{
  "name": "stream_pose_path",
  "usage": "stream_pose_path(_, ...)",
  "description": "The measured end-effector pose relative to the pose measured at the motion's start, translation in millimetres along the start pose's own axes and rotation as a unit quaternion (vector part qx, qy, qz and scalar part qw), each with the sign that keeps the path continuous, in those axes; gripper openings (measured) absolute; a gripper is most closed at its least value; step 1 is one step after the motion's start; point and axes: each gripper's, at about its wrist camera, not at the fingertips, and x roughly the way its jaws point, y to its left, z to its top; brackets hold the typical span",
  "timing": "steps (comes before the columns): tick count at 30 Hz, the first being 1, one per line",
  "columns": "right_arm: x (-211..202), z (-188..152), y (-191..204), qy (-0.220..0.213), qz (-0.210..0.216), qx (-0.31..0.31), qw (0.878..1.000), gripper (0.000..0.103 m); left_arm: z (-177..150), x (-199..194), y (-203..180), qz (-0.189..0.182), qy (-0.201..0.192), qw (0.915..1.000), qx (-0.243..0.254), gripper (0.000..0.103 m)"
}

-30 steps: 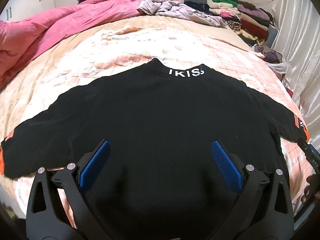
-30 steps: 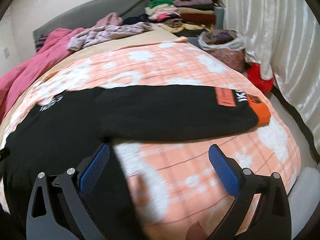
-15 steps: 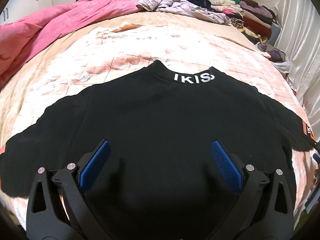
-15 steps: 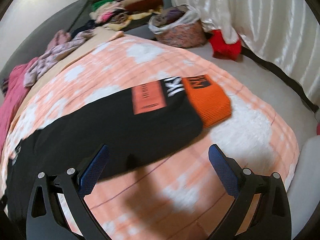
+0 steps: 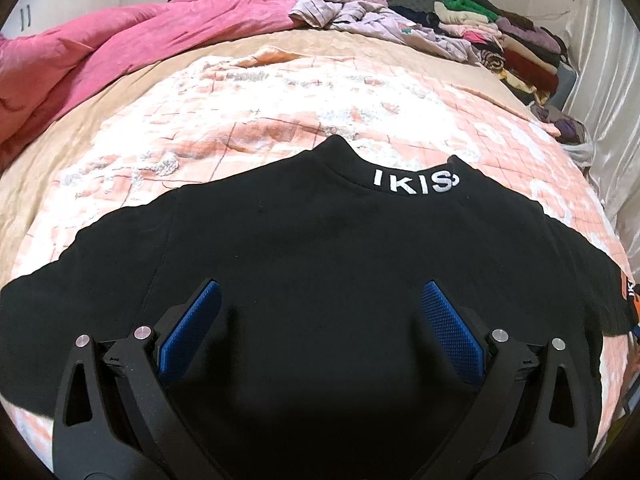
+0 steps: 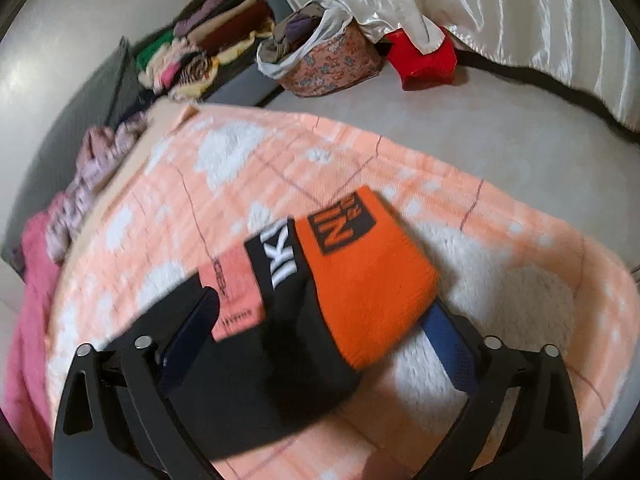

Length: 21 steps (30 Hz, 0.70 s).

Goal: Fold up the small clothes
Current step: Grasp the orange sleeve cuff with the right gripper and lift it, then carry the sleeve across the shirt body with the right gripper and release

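Two grippers, both with fingers spread wide and holding nothing: your left gripper [image 5: 320, 320] hangs over the body of the black sweatshirt [image 5: 320, 248], and your right gripper [image 6: 320, 328] straddles the end of its sleeve [image 6: 264, 364]. You look to be at the first fold, so next you would close on the orange cuff [image 6: 368, 276] and carry the sleeve across the body. The sweatshirt lies flat on the peach blanket [image 5: 280, 112], sleeves spread out, with white letters on its collar [image 5: 416, 182]. The right view is blurred.
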Motion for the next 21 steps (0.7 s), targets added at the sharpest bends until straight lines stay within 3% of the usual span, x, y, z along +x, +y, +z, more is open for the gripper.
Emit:
stream_pose_path(2, -6, 3, -8, -0.010, 0.024, 0.021, 0.999, 0.047, -2, -1, 1, -0.005, 0.002, 1.0000, -0.003, 0.095)
stream_pose_path(4, -10, 6, -14, -0.017, 0.055, 0.030, 0.998, 0.041, -5, -5, 2, -0.007, -0.002, 1.0000, -0.001, 0.095)
stream_pose_path(6, -14, 6, -16, -0.029, 0.067, 0.025, 0.997, 0.018, -6, -9, 2, -0.004, -0.008, 1.0000, 0.001, 0.095)
stream_pose_path(13, -48, 2, 10, -0.070, 0.108, -0.031, 0.991, 0.012, -5, -24, 3, -0.016, -0.018, 0.9997, 0.010, 0.095)
stream_pose_path(21, -90, -17, 88, -0.090, 0.168, -0.090, 0.978, 0.012, 0, -39, 12, -0.021, -0.024, 0.9991, 0.028, 0.095)
